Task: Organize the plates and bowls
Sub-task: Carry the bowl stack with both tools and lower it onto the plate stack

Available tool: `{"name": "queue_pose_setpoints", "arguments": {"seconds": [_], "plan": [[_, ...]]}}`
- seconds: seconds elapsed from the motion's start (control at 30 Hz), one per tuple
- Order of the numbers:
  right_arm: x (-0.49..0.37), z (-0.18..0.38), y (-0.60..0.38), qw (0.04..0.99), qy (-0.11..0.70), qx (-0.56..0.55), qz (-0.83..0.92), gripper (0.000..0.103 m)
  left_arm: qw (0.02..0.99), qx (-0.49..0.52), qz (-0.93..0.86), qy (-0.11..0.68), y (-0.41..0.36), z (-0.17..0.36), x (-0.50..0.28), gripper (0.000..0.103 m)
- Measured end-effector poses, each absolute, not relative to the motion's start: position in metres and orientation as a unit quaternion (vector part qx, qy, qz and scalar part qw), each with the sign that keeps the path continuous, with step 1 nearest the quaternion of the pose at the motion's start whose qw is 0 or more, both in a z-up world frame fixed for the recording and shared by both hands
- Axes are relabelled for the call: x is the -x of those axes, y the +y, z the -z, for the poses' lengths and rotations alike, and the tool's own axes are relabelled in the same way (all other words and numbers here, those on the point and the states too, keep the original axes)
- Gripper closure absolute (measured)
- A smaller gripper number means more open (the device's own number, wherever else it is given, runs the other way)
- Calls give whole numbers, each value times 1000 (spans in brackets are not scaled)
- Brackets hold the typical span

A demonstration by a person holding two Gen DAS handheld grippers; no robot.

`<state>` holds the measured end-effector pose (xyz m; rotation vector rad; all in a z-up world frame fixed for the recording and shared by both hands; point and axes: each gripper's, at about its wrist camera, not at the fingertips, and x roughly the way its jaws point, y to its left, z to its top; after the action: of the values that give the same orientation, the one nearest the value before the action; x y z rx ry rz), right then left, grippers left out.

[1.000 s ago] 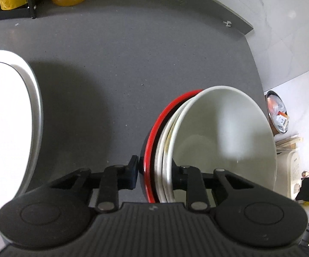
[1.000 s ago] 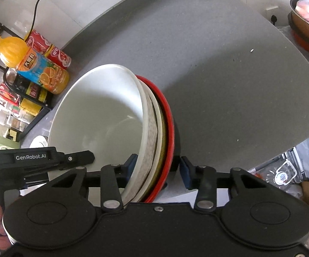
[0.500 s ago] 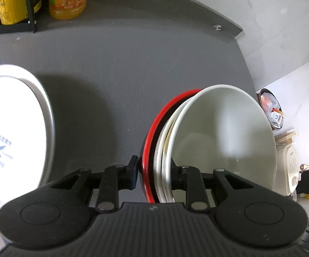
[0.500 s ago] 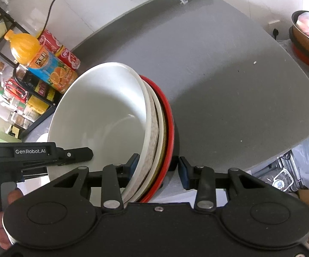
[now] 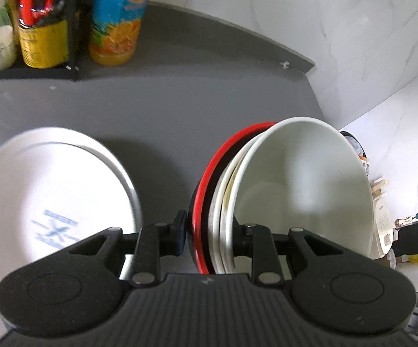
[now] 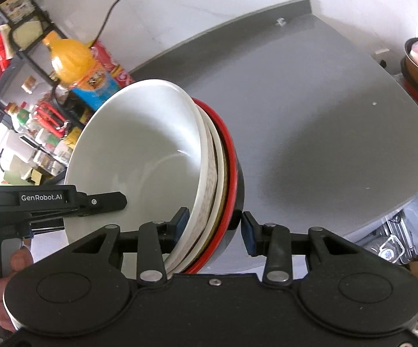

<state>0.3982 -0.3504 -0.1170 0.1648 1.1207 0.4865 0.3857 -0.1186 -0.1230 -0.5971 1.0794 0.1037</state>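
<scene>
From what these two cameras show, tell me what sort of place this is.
Most likely a home kitchen. A grey countertop meets a marble-look wall, a black rack holds sauces and condiments beside an orange juice bottle, and a stack of bowls is being handled.

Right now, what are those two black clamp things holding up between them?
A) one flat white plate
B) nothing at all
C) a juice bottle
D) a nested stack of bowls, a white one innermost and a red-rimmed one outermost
D: the left gripper and the right gripper each straddle the rim of the stack of bowls, white inside and red-rimmed outside, above the grey counter.
</scene>
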Motion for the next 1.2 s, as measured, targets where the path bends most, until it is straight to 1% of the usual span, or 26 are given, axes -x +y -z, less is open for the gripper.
{"name": "queue_pose_setpoints", "arguments": {"seconds": [0.5,0.97,1.2], "plan": [[-369,105,-269,811,526,-63,-249,65,818,296,-67,488,-36,108,-346,78],[-342,121,-206,795,550,-42,-252,65,805,316,-82,495,26,128,-311,78],[-338,132,-192,790,564,-37,-237,65,796,316,-71,511,48,144,-309,78]]}}
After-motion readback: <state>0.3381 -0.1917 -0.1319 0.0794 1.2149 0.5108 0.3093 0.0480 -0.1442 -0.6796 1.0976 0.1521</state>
